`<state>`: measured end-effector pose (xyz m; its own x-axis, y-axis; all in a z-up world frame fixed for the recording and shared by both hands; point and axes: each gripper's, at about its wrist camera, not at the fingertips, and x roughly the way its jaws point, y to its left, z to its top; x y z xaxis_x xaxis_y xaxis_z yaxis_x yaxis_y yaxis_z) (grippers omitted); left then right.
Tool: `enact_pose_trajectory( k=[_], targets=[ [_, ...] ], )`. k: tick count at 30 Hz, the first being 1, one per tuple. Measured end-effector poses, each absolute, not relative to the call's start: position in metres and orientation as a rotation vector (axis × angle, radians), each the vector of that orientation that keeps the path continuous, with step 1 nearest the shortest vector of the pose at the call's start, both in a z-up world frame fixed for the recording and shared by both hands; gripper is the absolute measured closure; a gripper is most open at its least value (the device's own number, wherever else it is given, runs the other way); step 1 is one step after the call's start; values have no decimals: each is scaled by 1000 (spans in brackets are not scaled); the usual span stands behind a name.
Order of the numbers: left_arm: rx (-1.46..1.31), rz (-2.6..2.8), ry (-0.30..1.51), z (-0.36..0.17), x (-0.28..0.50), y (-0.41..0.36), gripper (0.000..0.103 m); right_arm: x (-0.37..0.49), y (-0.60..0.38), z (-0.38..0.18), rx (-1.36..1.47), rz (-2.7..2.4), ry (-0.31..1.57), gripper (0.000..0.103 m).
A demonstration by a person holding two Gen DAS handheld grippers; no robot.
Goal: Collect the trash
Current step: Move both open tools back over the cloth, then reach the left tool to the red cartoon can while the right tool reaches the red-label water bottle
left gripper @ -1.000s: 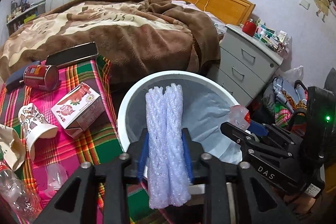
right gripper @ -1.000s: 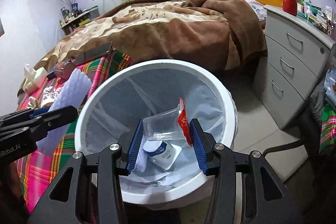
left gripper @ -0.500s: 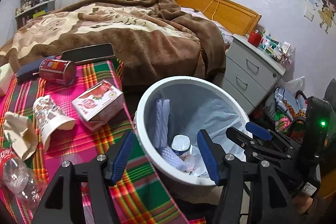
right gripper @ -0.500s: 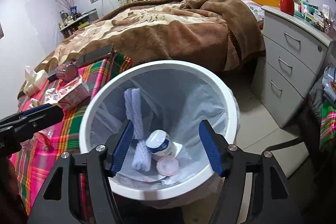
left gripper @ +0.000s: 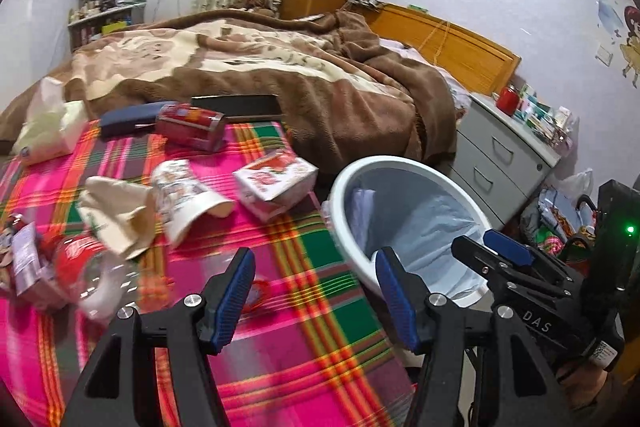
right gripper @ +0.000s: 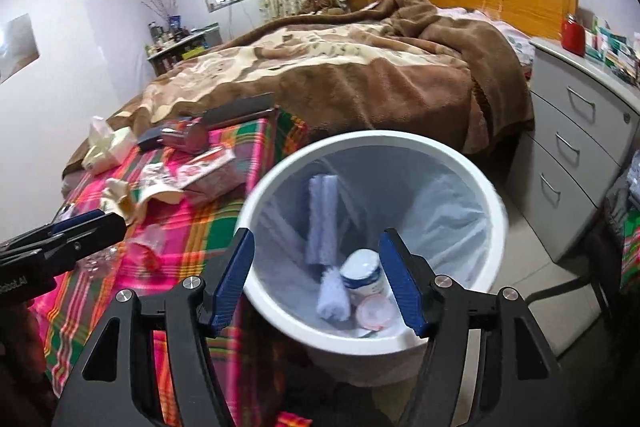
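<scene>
- Step in hand: between pick-ups. Both my tools are empty; my judgement is the next item on the tabletop is due for collection.
- Left tool (left gripper: 316, 293): jaws apart, nothing between them. It hangs over the plaid cloth (left gripper: 312, 359) just beside the bin rim.
- Right tool (right gripper: 316, 277): jaws wide apart, nothing between the pads. It hangs over the white bin (right gripper: 494, 199), looking into it.
- Bin: on the floor at the tabletop's edge, bed behind, lined w/ a clear bag.
- Bin contents, counted: 1 foam sleeve (right gripper: 324, 223) leaning on the wall, 1 white tub w/ blue label (right gripper: 362, 273), 1 round pinkish lid or cup (right gripper: 375, 313). Anything underneath: can't tell.
- Trash left on tabletop, counted from left view: 1 printed paper cup (left gripper: 184, 199) on its side; 1 red-and-white carton (left gripper: 276, 183); 1 red can (left gripper: 190, 125) on its side; 1 crumpled paper bag (left gripper: 116, 217); 1 clear plastic bottle w/ red label (left gripper: 86, 273), blurred; 1 small clear cup w/ red trim (left gripper: 258, 293) near the left pads, approx. reading only.
- Far left edge: more wrappers, too blurred to count.
- Other items, prob. not trash: 1 dark flat case (left gripper: 128, 119), 1 tissue pack (left gripper: 48, 129).
- Next move calls for: left tool to drop onto the nearest piece, likely the small clear cup, jaws straddling it, then clamp and carry it over the rim.
- Right tool needs to cross over the bin to reach the carton.
</scene>
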<state>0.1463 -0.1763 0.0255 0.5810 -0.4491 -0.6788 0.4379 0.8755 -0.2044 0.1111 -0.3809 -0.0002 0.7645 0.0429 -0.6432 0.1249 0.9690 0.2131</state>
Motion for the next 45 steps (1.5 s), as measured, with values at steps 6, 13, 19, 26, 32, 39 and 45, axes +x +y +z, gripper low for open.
enact_pose_trajectory(
  k=[6, 13, 19, 26, 32, 39, 45],
  targets=[
    [-50, -454, 767, 32, 133, -133, 41, 113, -353, 5, 223, 33, 687, 37],
    [-94, -344, 748, 36, 127, -73, 40, 119, -318, 7, 194, 115, 683, 37],
    [-128, -263, 740, 33, 126, -26, 40, 125, -286, 11, 160, 188, 681, 37],
    [-151, -174, 753, 26, 128, 21, 40, 136, -251, 14, 109, 274, 692, 37],
    [-144, -126, 764, 21, 135, 48, 37, 151, -224, 13, 77, 354, 729, 37],
    [-163, -94, 795, 8, 153, 75, 37, 167, -196, 5, 15, 404, 777, 37],
    [-187, -62, 815, 0, 169, 95, 36, 178, -184, 3, -5, 427, 799, 37]
  ],
)
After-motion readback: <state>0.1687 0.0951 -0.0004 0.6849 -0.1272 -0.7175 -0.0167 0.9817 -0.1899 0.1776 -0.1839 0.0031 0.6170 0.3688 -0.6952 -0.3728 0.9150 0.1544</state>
